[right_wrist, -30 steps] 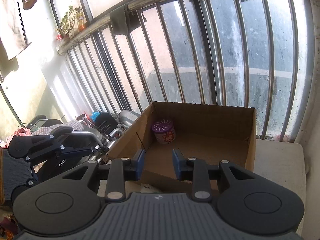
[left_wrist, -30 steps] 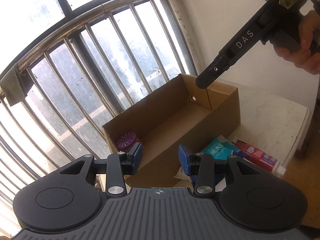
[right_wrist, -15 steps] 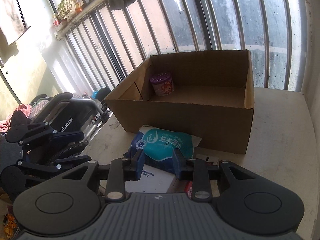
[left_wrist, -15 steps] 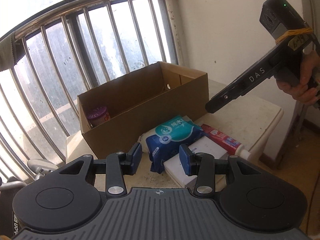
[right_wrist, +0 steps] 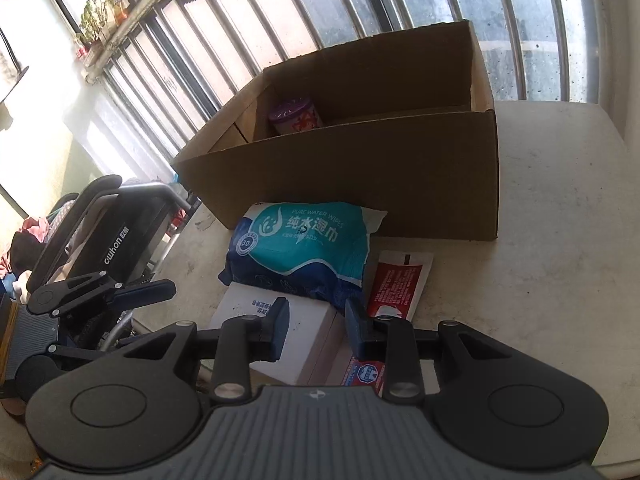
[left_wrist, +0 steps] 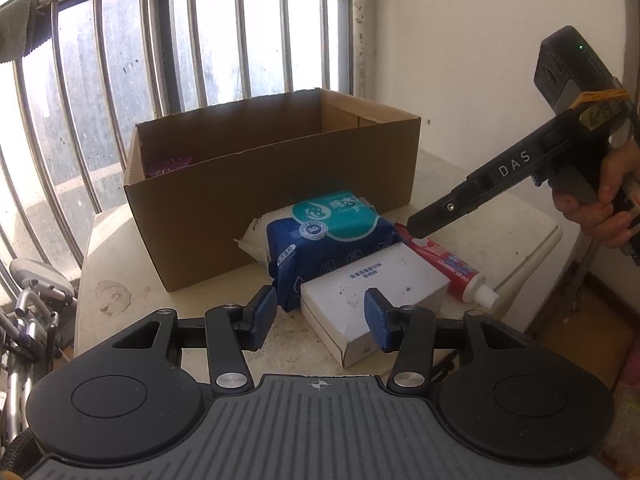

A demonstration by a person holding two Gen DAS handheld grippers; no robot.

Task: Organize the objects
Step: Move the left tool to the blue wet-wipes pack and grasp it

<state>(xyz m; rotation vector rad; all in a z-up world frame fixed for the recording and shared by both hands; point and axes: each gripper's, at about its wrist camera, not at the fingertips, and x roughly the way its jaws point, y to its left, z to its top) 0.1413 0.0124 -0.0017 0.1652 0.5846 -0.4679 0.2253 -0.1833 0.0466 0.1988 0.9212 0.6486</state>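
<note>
— Moved since a second ago? Dropped from above the cardboard box (left_wrist: pixel 276 200) down to the pile in front of it, both views.

— Left wrist view first. Step in hand?

— Probably picking the next item for the box. Left gripper (left_wrist: pixel 320 316) open, nothing held, low over the bench (left_wrist: pixel 120 260). White carton (left_wrist: pixel 372 300) lying between the fingers (left_wrist: pixel 262 314), near corner just ahead of the tips, not yet enclosed. Wet wipes pack (left_wrist: pixel 332 236) resting partly on its far end; toothpaste tube (left_wrist: pixel 444 264) along its right side.

— And doing it well?

— Best to close across the carton's short sides, then lift gently so the wipes slide off. Right gripper (left_wrist: pixel 416 226) visible here too, tip over the tube's far end.

— Right wrist view?

— Open as well, empty. Fingers (right_wrist: pixel 278 330) straddling the seam between carton (right_wrist: pixel 288 332) and toothpaste tube (right_wrist: pixel 396 280); wipes pack (right_wrist: pixel 304 252) just beyond. Purple jar (right_wrist: pixel 294 116) already inside the box (right_wrist: pixel 360 184).
</note>
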